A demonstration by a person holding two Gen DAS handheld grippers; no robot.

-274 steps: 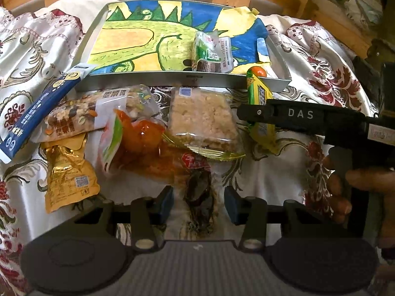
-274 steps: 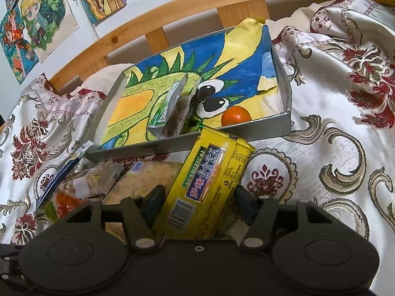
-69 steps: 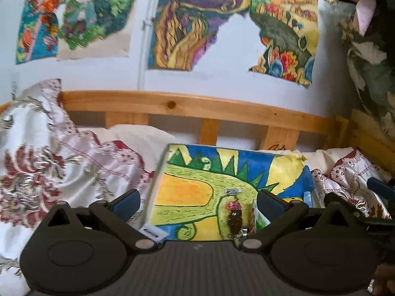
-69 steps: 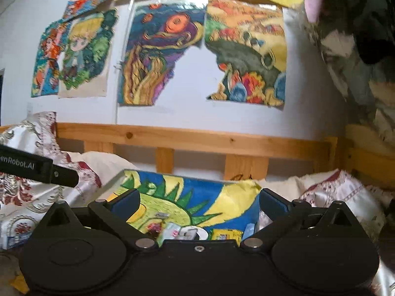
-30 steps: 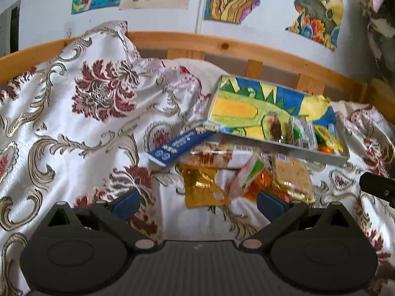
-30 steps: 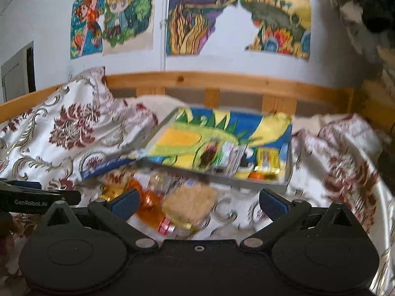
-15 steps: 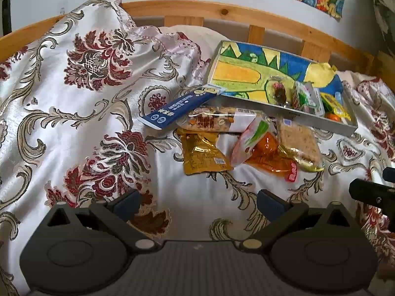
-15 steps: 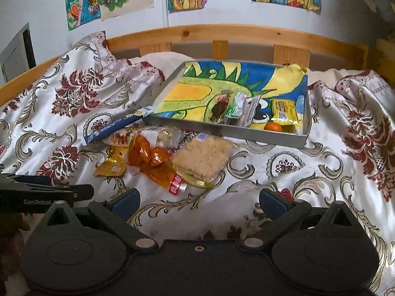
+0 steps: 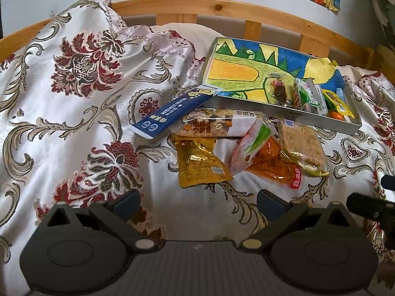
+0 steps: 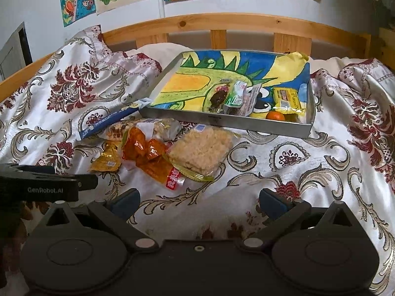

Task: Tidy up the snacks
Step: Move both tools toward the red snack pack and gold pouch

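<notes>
a: the flowered satin bedspread (image 10: pixel 308 162) carries a shallow grey metal tray lined with a dinosaur drawing (image 10: pixel 227 120). the tray already holds a dark wrapped snack (image 10: pixel 218 97), a green-and-white packet (image 10: pixel 235 98), a yellow packet (image 10: pixel 287 98) and a small orange fruit (image 10: pixel 275 116).

b: the step in hand, then?

a: between picks, it seems. five snacks lie just outside the tray's near wall: a clear-wrapped rice cake (image 10: pixel 201 148), an orange-red pouch (image 10: pixel 150 155), a nut bar (image 9: pixel 214 125), a long blue sachet (image 9: pixel 172 111) and a gold foil pouch (image 9: pixel 200 165).

b: and the grippers?

a: the left gripper (image 9: pixel 197 202) and the right gripper (image 10: pixel 198 201) are both spread wide, empty, clear of everything. the next move likely calls for closing on one loose snack.
</notes>
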